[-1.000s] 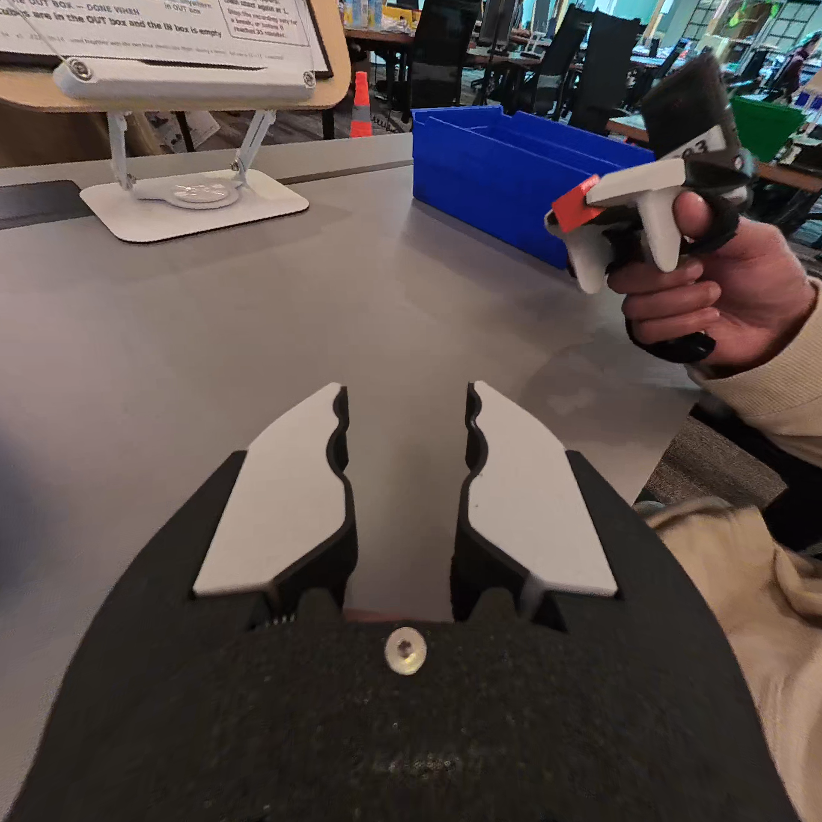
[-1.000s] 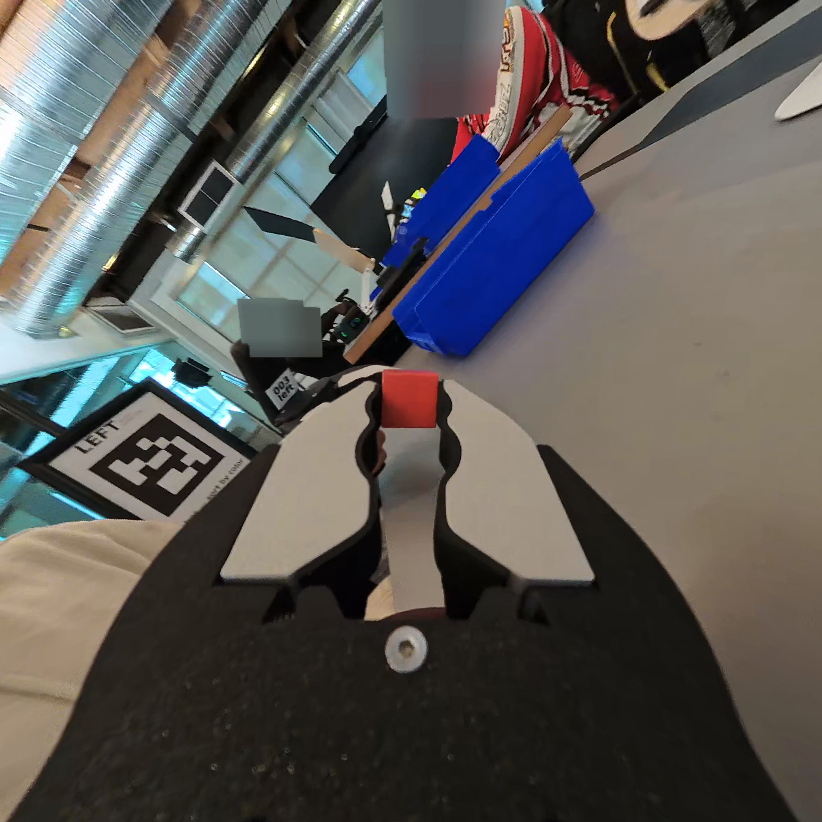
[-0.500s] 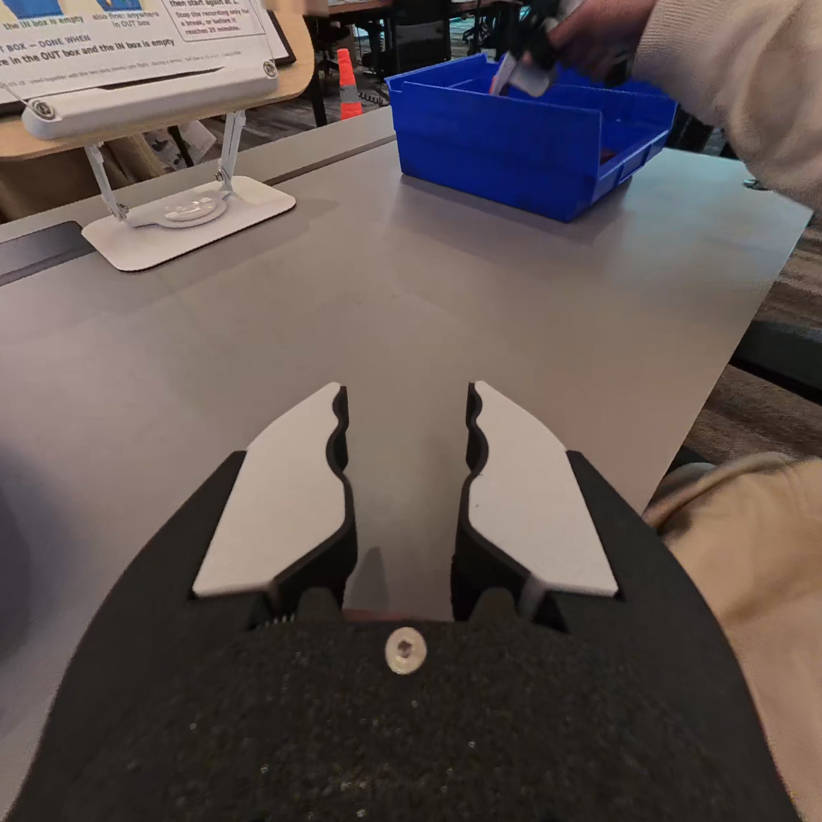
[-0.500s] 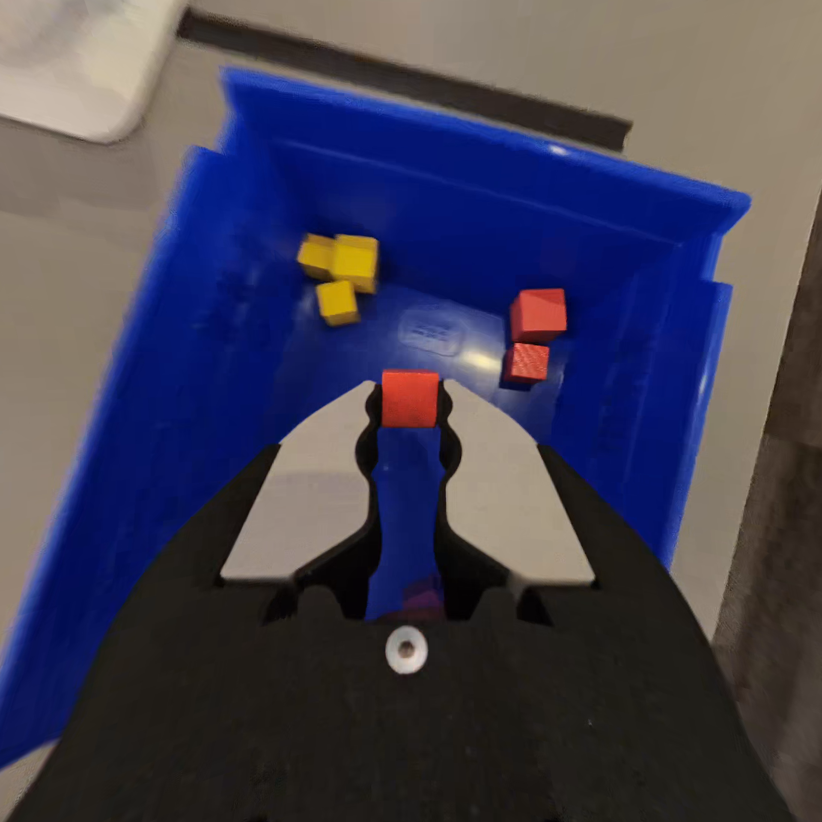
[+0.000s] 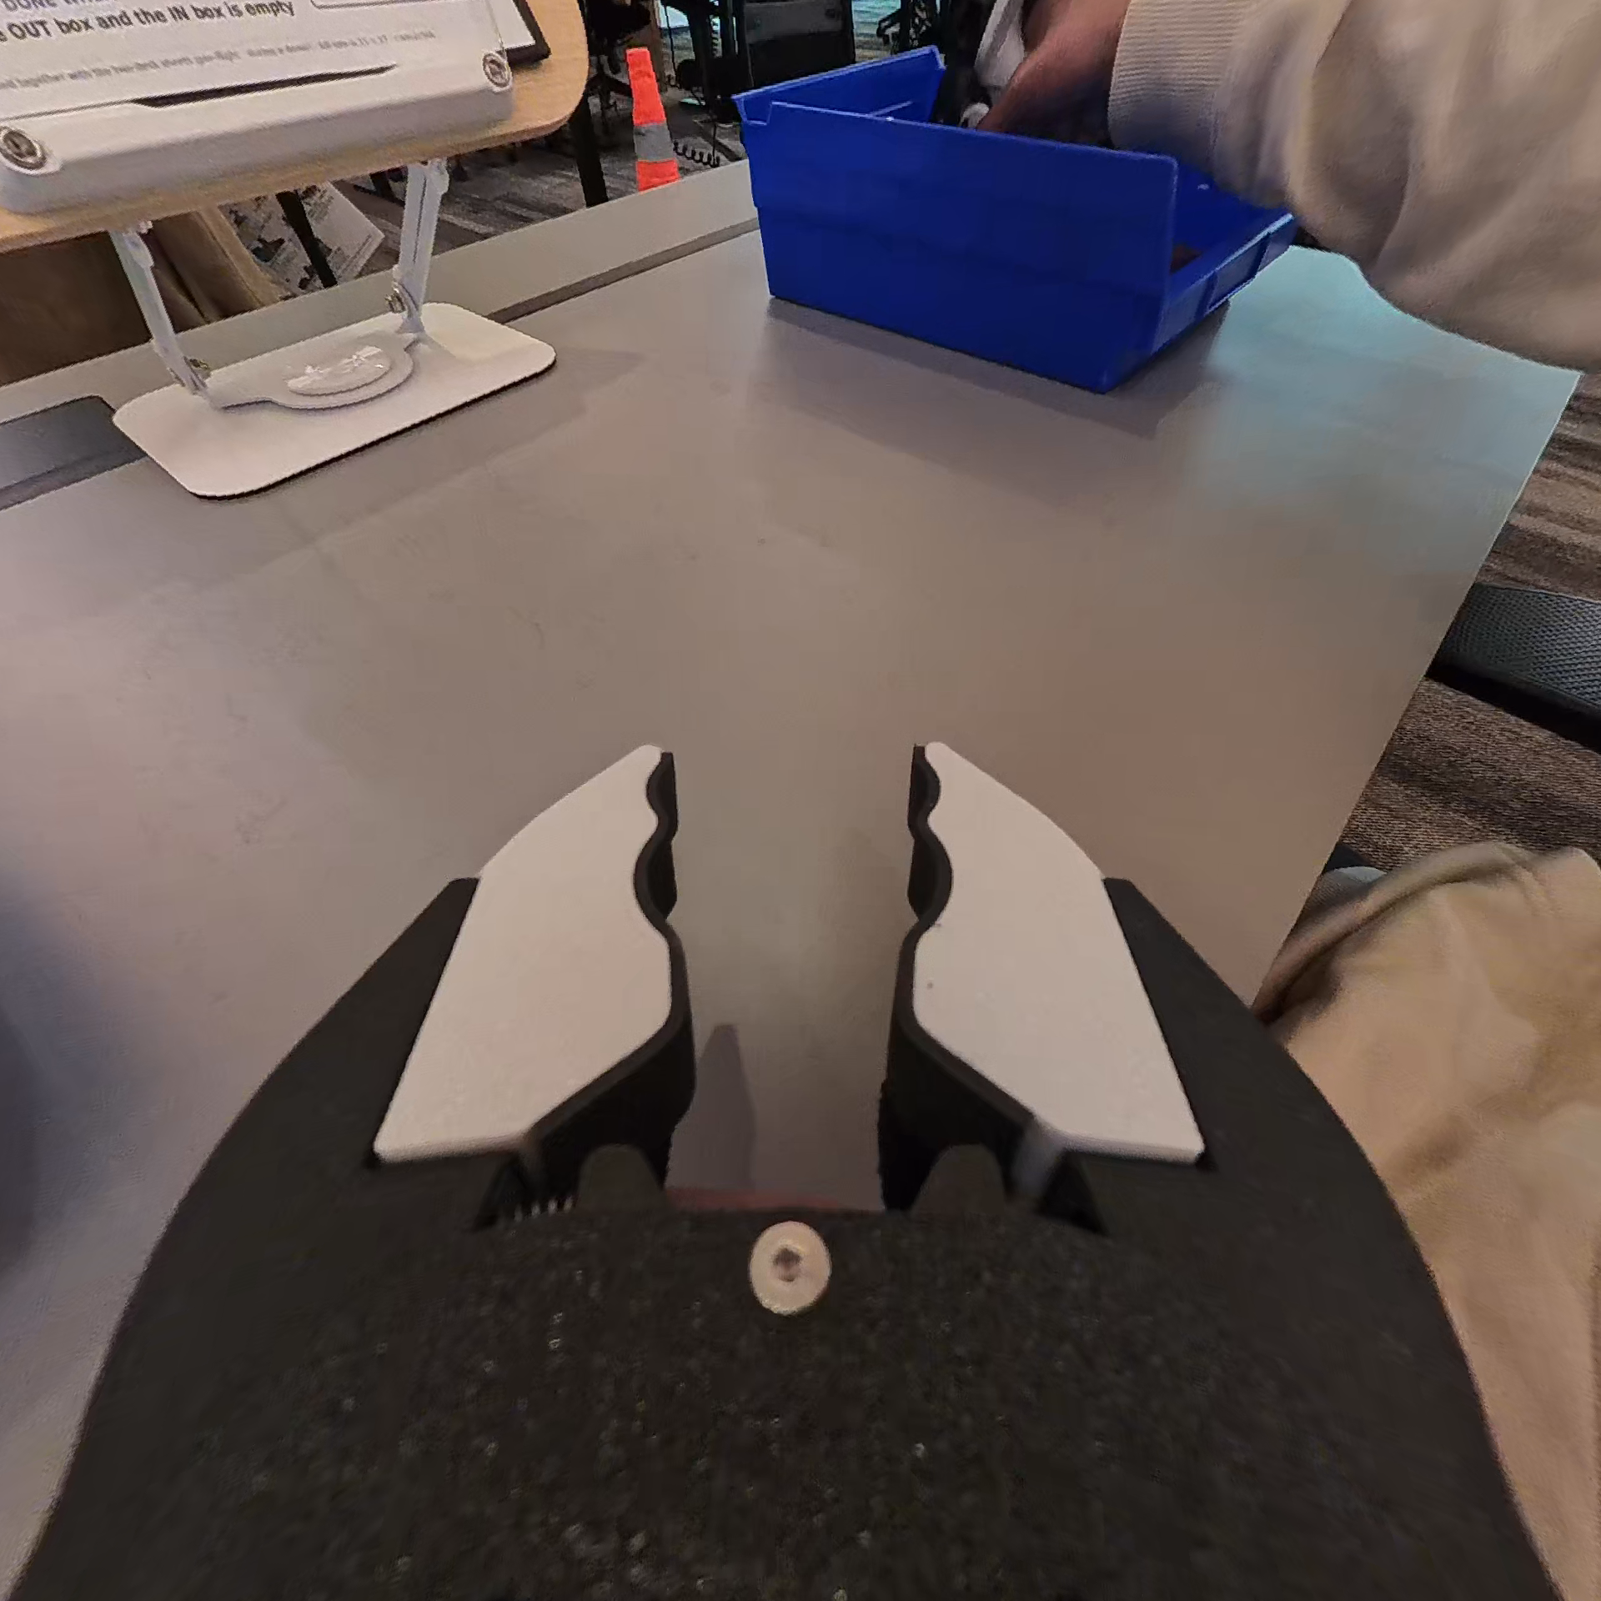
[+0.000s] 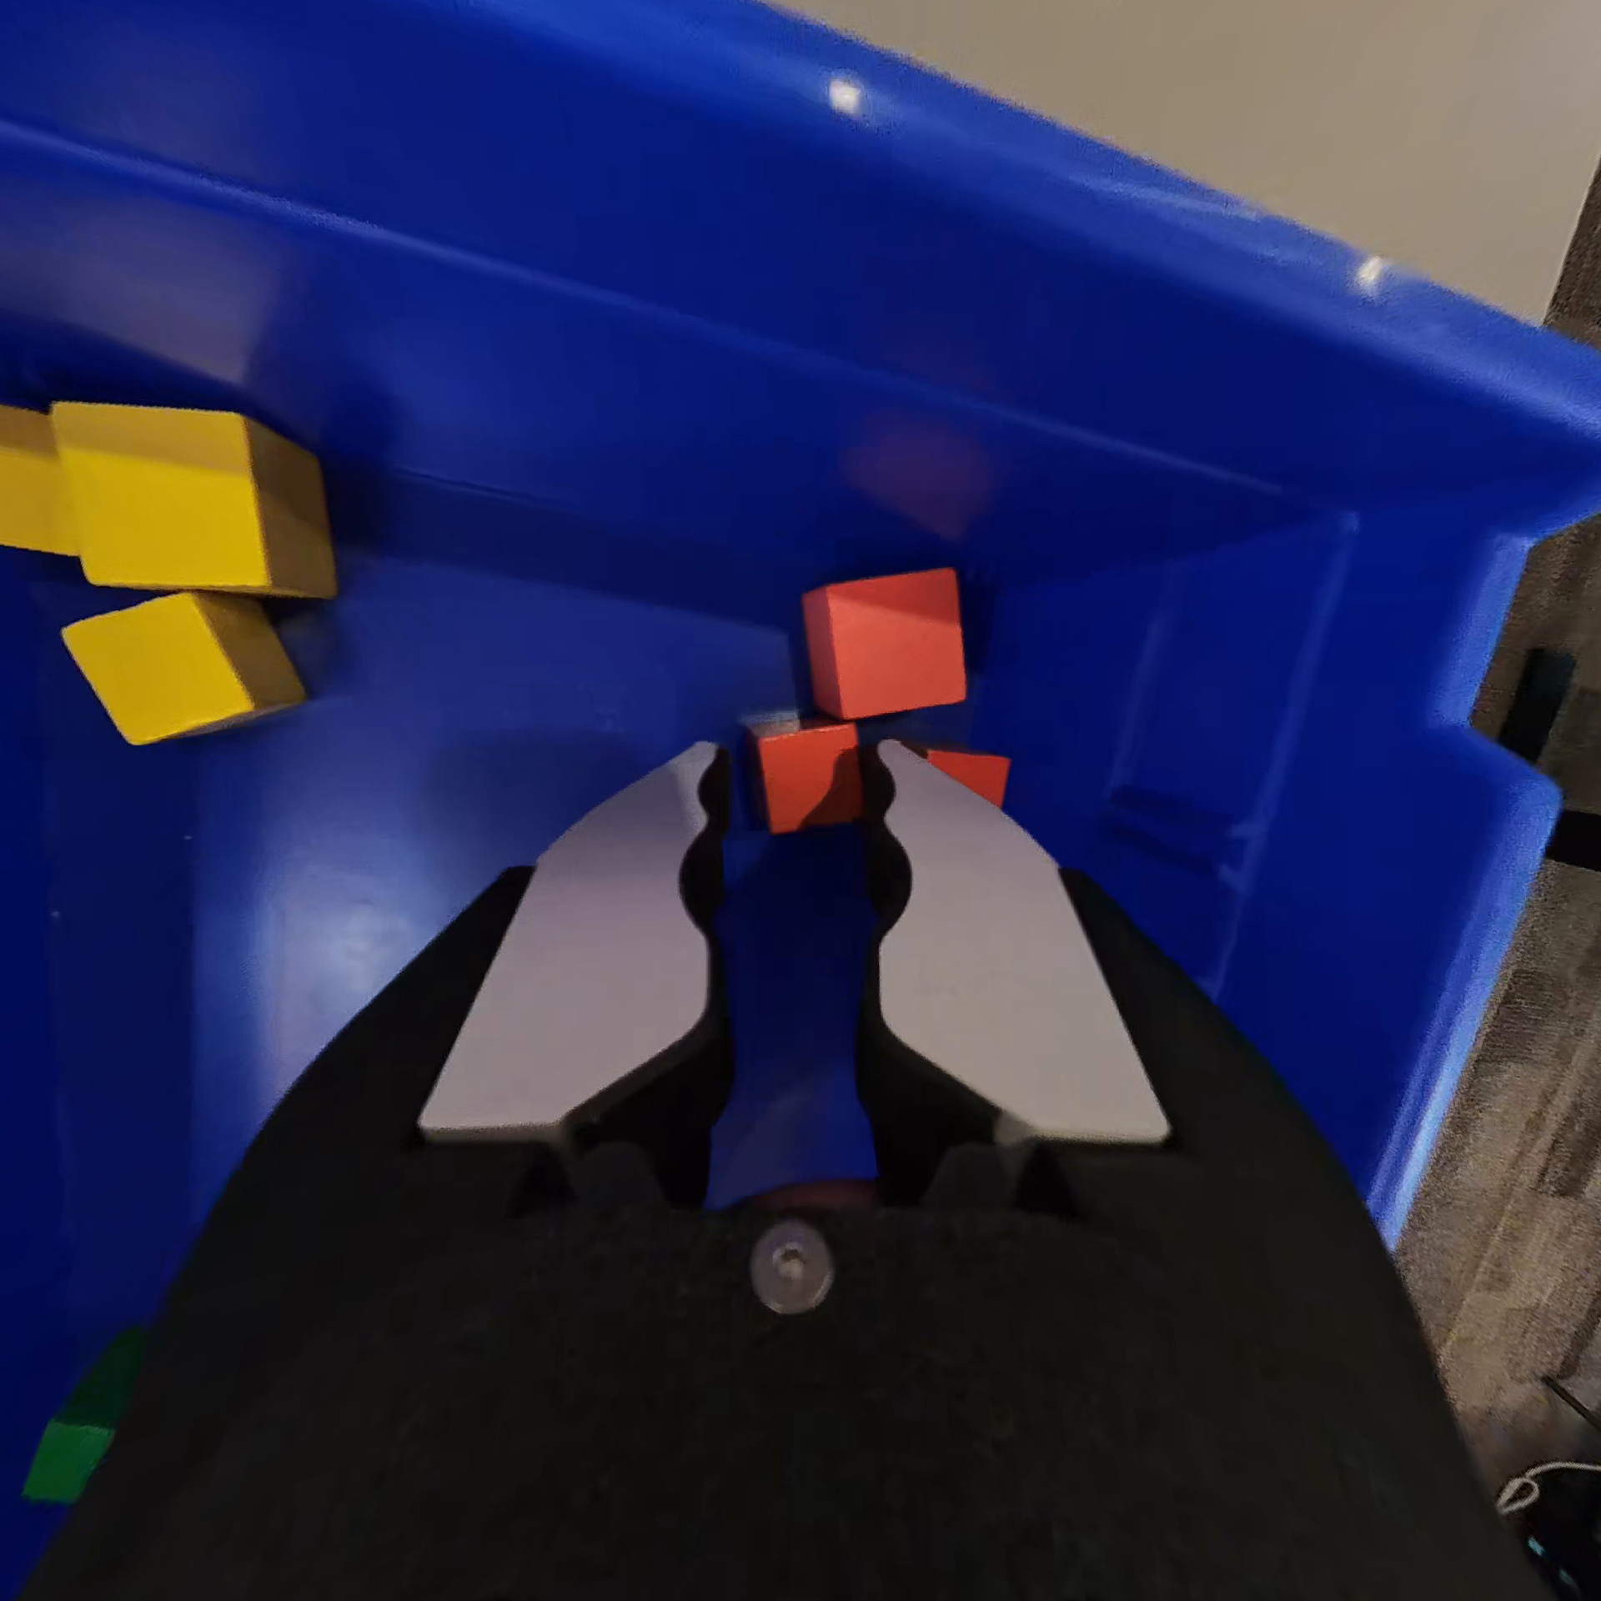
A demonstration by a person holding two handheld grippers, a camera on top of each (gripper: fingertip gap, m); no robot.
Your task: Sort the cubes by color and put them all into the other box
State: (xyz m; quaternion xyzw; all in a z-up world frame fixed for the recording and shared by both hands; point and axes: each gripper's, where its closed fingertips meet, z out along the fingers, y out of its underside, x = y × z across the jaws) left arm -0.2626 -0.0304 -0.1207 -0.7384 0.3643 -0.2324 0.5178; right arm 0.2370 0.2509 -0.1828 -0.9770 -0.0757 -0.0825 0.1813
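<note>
The right gripper (image 6: 797, 771) reaches down inside the blue box (image 6: 953, 286), its fingers parted a little wider than the small red cube (image 6: 801, 775) that sits between the fingertips; a gap shows on the cube's left side, and whether the right finger touches it cannot be told, so the gripper looks loosened rather than clamped. Just beyond that cube a larger red cube (image 6: 888, 641) lies near the far right corner of the box, and the corner of a third red cube (image 6: 975, 775) peeks out from behind the right finger. Over by the left wall two yellow cubes (image 6: 173, 498) sit touching each other, with a sliver of another yellow piece at the picture's edge. A green cube (image 6: 74, 1447) shows low at the left edge, partly hidden by the gripper body. The left gripper (image 5: 790, 762) is held over the grey worktop (image 5: 780, 537) with its fingers wide apart and nothing between them. In its view the blue box (image 5: 953, 234) stands near the worktop's far right corner, with a person's cream sleeve (image 5: 1351, 147) and hand (image 5: 1053, 74) reaching into it. A white stand (image 5: 338, 390) carrying a printed sheet rests on the worktop to the left, well apart from the box.
</note>
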